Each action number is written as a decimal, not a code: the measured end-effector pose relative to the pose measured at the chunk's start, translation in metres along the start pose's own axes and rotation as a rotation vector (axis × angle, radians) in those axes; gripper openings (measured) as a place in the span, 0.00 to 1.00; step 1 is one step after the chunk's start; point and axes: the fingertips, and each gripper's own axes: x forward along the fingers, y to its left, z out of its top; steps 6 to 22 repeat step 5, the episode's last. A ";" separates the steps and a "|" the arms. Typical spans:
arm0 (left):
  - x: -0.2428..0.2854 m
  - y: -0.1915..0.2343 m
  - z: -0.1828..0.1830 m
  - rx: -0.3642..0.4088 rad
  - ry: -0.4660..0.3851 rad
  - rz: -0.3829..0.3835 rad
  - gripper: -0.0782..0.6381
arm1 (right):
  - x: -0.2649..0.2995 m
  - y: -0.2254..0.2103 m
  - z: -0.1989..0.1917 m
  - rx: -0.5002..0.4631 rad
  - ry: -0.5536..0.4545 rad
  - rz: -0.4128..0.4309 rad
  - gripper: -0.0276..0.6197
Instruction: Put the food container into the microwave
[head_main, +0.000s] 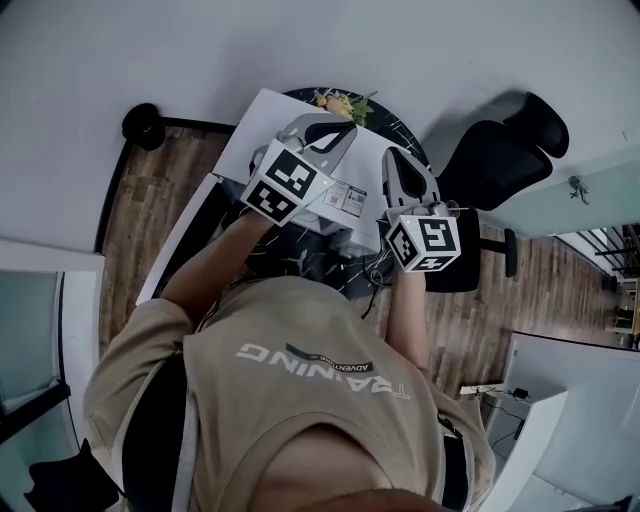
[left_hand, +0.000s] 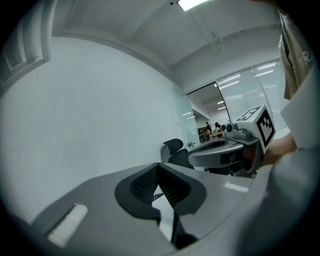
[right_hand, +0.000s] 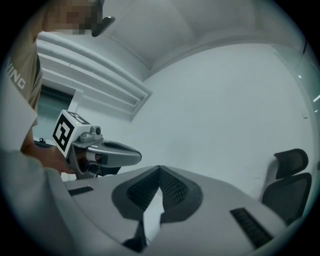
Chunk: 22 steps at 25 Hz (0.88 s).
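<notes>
**Over the desk: both tools shut and empty, container beyond the microwave**

Above the round dark marble desk (head_main: 386, 120), the person holds a tool in each hand, side by side and apart, both aimed away from the body.

The left tool (head_main: 335, 132) has its jaws brought together at the tips. Its own view (left_hand: 159, 170) shows nothing between the ribbed pads, only the pale wall ahead. The right tool (head_main: 397, 165) is the same: in its own view (right_hand: 159, 172) the jaws meet at the tips and grip nothing.

The food container (head_main: 343, 103), with yellow and green food in it, sits at the far edge of the desk. It is just past the far side of the white microwave (head_main: 262, 125), which neither tool touches. From the head view it appears just beyond the left tool's tips.

A black office chair (head_main: 500, 150) stands right of the desk on the wooden floor (head_main: 150, 200).
</notes>
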 end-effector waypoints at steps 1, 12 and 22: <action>0.001 0.003 -0.001 -0.002 0.004 0.004 0.12 | 0.003 -0.001 -0.001 -0.004 -0.001 0.004 0.06; 0.007 0.017 -0.007 -0.006 0.017 0.025 0.12 | 0.016 -0.007 -0.003 -0.017 -0.019 0.010 0.06; 0.007 0.017 -0.007 -0.006 0.017 0.025 0.12 | 0.016 -0.007 -0.003 -0.017 -0.019 0.010 0.06</action>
